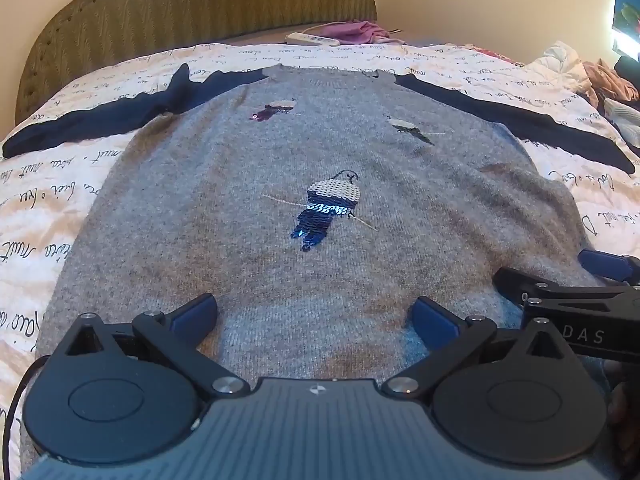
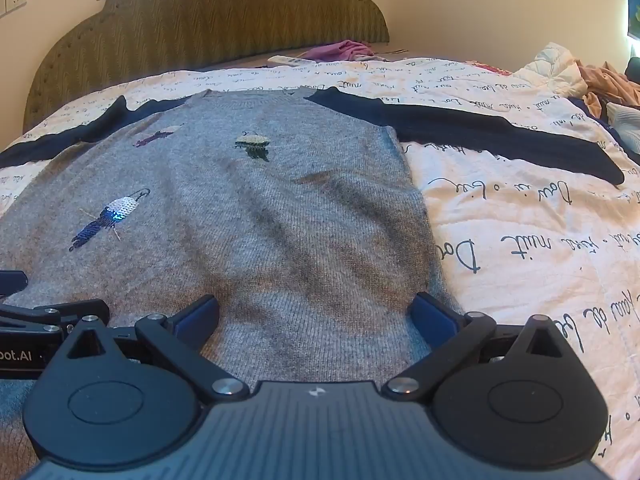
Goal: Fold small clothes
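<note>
left gripper (image 1: 314,314) – jaws spread, empty, above hem at 6 o'clock | sweater (image 1: 304,208) – grey fuzzy knit, navy sleeves splayed, sequin birds, flat on script-print quilt (image 2: 520,220) | right gripper (image 2: 314,314) – jaws spread, empty, hem's 3 o'clock corner

1 sweater (image 1: 248,264), 3 sequin birds (image 1: 330,208), 2 grippers (image 1: 314,316).

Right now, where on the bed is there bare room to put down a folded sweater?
Free: the quilt right of the sweater, below its right sleeve; also a strip left of the sweater below the left sleeve. Crowded: the far right edge with the clothes pile, and by the headboard, the remote and pink cloth.
</note>
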